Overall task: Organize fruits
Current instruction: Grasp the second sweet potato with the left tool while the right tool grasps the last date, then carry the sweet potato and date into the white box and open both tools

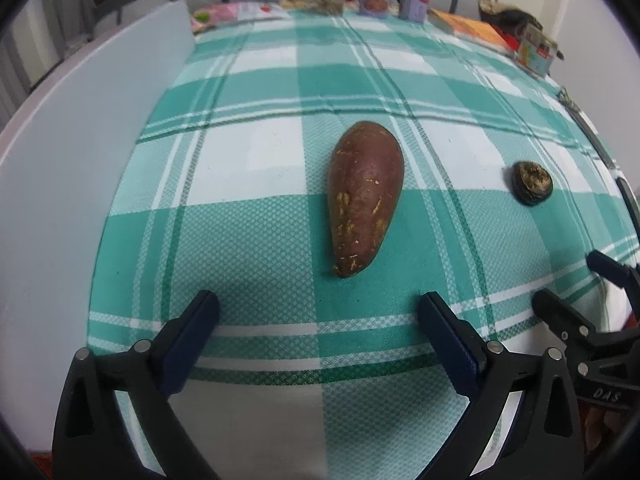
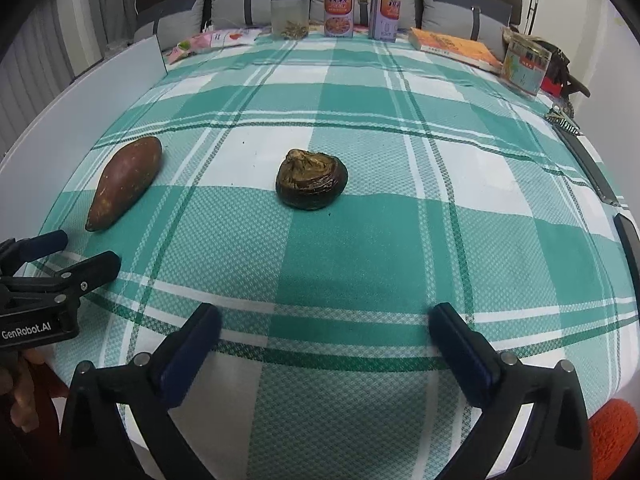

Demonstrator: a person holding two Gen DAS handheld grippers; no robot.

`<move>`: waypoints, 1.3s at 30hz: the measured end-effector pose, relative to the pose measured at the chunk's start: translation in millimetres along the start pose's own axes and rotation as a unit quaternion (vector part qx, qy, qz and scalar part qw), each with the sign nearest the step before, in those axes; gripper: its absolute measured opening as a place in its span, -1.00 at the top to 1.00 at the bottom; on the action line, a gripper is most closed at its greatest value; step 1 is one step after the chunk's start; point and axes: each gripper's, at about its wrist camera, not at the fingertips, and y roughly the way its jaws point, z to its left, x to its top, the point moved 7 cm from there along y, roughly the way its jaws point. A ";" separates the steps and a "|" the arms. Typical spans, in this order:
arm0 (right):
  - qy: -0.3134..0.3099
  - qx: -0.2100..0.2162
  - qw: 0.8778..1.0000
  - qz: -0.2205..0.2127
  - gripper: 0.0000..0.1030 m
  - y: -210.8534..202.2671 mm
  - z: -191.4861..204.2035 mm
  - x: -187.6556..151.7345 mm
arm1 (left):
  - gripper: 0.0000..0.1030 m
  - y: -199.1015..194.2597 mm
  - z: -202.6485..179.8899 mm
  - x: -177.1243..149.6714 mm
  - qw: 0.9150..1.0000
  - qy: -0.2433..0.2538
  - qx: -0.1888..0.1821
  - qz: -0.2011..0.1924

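A reddish-brown sweet potato point(image 1: 364, 196) lies on the green-and-white checked cloth point(image 1: 248, 240), its narrow tip pointing at me, just beyond my left gripper point(image 1: 318, 308), which stands open with nothing between its fingers. The same sweet potato point(image 2: 124, 182) shows at the left in the right wrist view. A dark, wrinkled round fruit point(image 2: 311, 179) sits ahead of my right gripper point(image 2: 326, 320), which is open and empty, some way short of it. That fruit point(image 1: 533, 183) appears at the right in the left wrist view. Each gripper is seen from the other's side: the right gripper point(image 1: 576, 284), the left gripper point(image 2: 76, 252).
Along the far edge of the cloth stand two printed boxes point(image 2: 339, 14), a clear bag point(image 2: 289, 14), an orange book point(image 2: 456, 48) and a small carton point(image 2: 525, 65). A pale board point(image 1: 72, 152) runs along the left side. A hand point(image 2: 24, 396) holds the left gripper.
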 end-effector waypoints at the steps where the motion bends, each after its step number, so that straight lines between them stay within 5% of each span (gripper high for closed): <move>1: -0.003 0.003 1.000 0.016 -1.00 1.2 -0.2 1.8 | -0.94 1.6 -0.7 3.4 0.999 0.012 -0.011 0.029; 4: -0.012 0.058 0.991 0.118 -0.96 7.2 -2.9 18.3 | -0.91 -6.3 0.7 26.5 0.992 0.020 -0.097 0.073; 8: 0.034 0.134 0.980 0.145 -0.88 2.5 -13.2 64.7 | -0.91 -11.3 -4.1 69.2 0.983 0.019 -0.137 0.119; 12: 0.089 0.166 0.955 0.228 -0.55 25.9 -14.4 96.8 | -0.90 4.2 -16.2 87.9 0.980 0.021 -0.119 0.160; 15: 0.090 0.149 0.948 0.265 -0.41 42.2 -7.9 103.3 | -0.87 15.7 -20.9 89.4 0.976 0.000 -0.113 0.185; 18: 0.068 0.125 0.949 0.282 -0.30 49.4 1.0 103.7 | -0.35 26.3 -23.6 82.9 0.971 -0.018 -0.118 0.207; 26: -0.001 0.045 0.958 0.283 0.20 58.5 12.0 92.1 | 0.18 31.4 -23.3 78.9 0.975 -0.032 -0.103 0.196; 34: 0.002 0.078 0.966 0.246 0.21 23.2 10.5 102.5 | 0.19 -0.6 -8.3 72.9 0.978 -0.032 -0.126 0.164; 39: -0.033 0.132 0.970 0.201 0.21 -31.0 43.2 139.0 | 0.19 -79.9 28.1 93.2 0.969 -0.094 -0.200 0.107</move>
